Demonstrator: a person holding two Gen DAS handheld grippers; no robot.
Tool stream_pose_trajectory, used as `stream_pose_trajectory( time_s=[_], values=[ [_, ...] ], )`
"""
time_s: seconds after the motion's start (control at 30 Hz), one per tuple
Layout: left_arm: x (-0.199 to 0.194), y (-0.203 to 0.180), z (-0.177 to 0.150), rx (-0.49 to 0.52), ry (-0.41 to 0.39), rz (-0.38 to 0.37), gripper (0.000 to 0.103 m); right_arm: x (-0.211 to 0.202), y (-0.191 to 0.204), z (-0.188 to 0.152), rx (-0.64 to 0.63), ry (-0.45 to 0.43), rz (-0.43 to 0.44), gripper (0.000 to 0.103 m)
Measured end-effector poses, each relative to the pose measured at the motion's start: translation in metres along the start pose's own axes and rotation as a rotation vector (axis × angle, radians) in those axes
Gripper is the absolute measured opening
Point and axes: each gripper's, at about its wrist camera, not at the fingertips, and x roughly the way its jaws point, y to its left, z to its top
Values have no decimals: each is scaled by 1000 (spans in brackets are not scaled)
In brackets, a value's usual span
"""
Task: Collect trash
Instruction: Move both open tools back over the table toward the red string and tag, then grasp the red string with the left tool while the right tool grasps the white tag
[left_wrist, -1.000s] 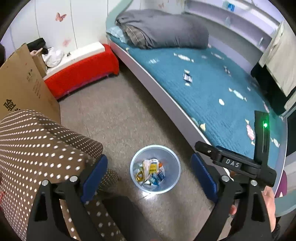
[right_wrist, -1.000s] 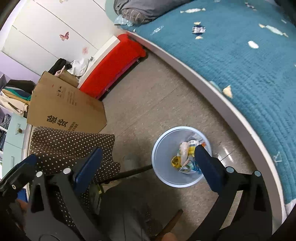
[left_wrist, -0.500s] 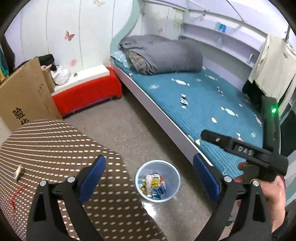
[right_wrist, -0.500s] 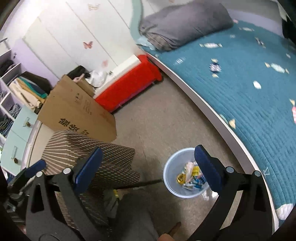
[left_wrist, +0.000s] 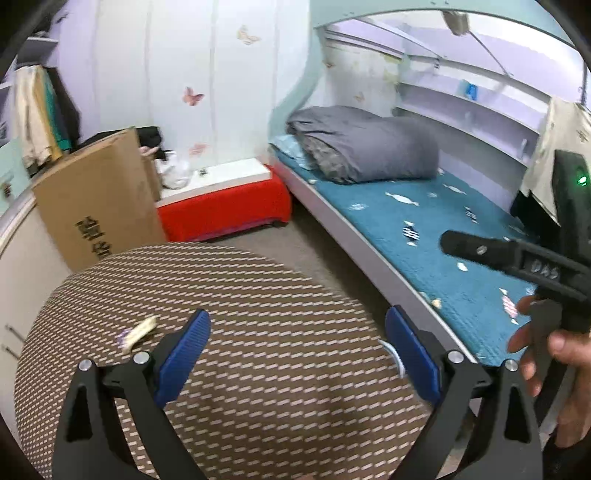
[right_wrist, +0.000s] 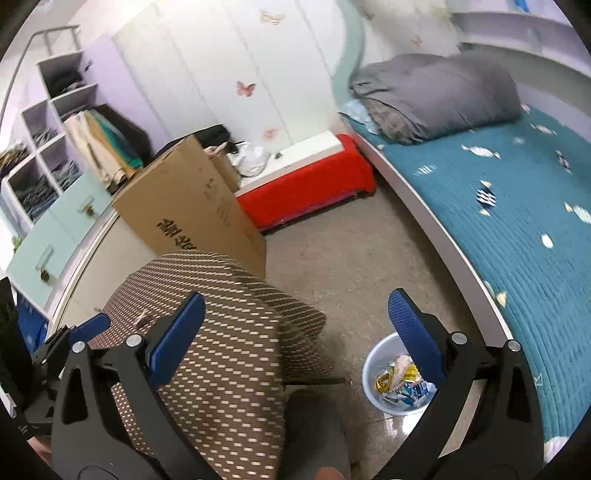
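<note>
Both views have swung up off the floor in the last sec. The left gripper (left_wrist: 295, 354) now hangs over the dotted surface (left_wrist: 258, 295), jaws wide apart w/ nothing in them; the right gripper (right_wrist: 295, 332) is the same, jaws spread and empty. A wrapper scrap (left_wrist: 137, 331) lies on the surface just left of the left gripper's fingers — likely the next pickup. The bin (right_wrist: 371, 373) sits on the floor between surface and bed (right_wrist: 517, 221), already holding trash.

Left gripper (left_wrist: 297, 345) jaws spread wide, nothing held. Right gripper (right_wrist: 297, 332) jaws also wide, empty; a hand (left_wrist: 550, 350) grips its handle at right.
</note>
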Motion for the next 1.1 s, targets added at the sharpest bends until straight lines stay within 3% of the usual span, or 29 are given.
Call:
stream_pose_trajectory(
  time_s=[0.47, 0.8, 0.93, 0.97, 1.03, 1.1],
  values=[
    [-31, 128, -52, -117, 11, 126, 94, 37, 105, -19, -150, 58, 80, 97],
    [-8, 184, -88, -167, 109, 160, 91, 74, 148, -41, -235, 133, 105, 97],
    [12, 193, -89, -160, 163, 122, 67, 92, 162, -47, -256, 166, 107, 97],
    [17, 195, -89, -160, 179, 116, 55, 98, 166, -48, -262, 176, 108, 97],
    [20, 195, -90, -139, 173, 122, 45, 108, 175, -52, -271, 194, 109, 97],
    [20, 194, -90, -127, 172, 119, 6, 119, 186, -57, -291, 213, 116, 97]
  ],
)
